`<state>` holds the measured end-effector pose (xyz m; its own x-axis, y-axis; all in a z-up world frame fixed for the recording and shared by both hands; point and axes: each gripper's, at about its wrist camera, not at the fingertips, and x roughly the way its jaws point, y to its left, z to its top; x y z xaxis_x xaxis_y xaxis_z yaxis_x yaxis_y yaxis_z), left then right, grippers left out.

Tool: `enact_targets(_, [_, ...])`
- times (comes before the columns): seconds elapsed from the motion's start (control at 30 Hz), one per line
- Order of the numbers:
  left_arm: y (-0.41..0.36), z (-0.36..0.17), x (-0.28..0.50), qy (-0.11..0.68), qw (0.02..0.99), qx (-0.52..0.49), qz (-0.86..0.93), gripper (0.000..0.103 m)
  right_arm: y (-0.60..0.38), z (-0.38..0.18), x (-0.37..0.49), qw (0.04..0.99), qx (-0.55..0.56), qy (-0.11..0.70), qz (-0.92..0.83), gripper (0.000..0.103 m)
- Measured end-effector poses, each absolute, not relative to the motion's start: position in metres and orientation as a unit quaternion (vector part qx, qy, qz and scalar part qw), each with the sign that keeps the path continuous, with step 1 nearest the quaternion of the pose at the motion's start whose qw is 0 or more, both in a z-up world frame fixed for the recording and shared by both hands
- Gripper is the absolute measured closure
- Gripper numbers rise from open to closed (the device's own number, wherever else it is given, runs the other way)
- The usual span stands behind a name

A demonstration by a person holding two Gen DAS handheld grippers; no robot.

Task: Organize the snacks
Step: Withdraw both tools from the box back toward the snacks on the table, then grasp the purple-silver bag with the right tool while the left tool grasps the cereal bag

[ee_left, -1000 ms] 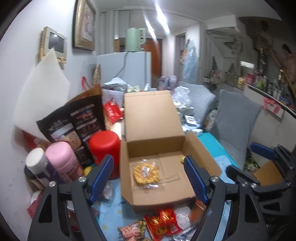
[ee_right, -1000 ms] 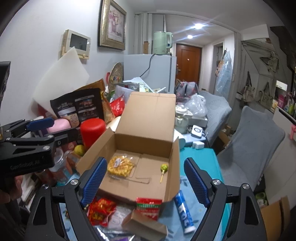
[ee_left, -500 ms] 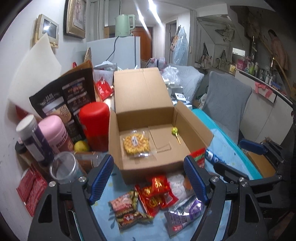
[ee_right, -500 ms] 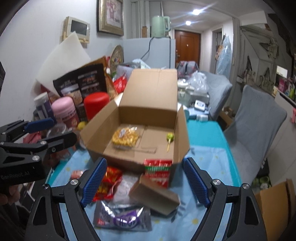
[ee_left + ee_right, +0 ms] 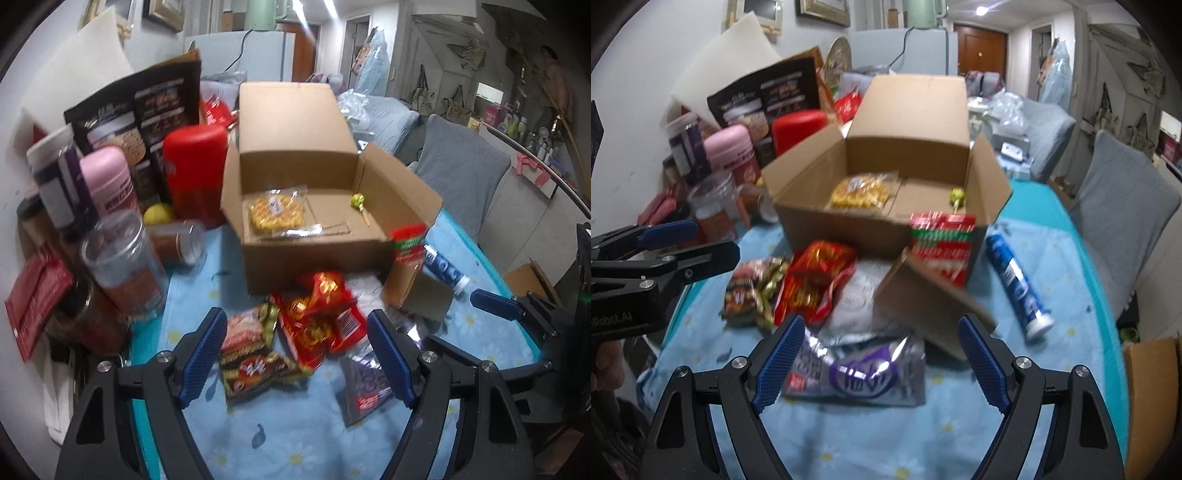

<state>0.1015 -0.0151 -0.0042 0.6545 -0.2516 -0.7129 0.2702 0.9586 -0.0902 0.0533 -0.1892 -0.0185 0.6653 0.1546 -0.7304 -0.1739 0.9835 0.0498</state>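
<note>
Snacks lie on the blue flowery cloth [image 5: 480,325] before the brown cardboard box [image 5: 314,254]: a crinkly dark pack [image 5: 255,360], a shiny red bag [image 5: 317,317], a silver-purple pouch [image 5: 857,369], a round blue tube [image 5: 1019,284]. Left gripper [image 5: 297,358] and right gripper [image 5: 881,360] gape wide, holding nothing.
</note>
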Motion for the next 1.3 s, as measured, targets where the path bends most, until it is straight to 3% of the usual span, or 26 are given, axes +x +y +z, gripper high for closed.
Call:
enact_targets(0.73, [0.009, -0.062, 0.103, 0.448, 0.884, 0.001, -0.131, 0.025, -0.197, -0.084, 0.057, 0.838, 0.132, 0.515, 0.122, 0.018])
enact_targets(1.3, [0.011, -0.070, 0.135, 0.448, 0.883, -0.010, -0.141, 0.025, -0.196, -0.086, 0.082, 0.844, 0.148, 0.504, 0.110, 0.021])
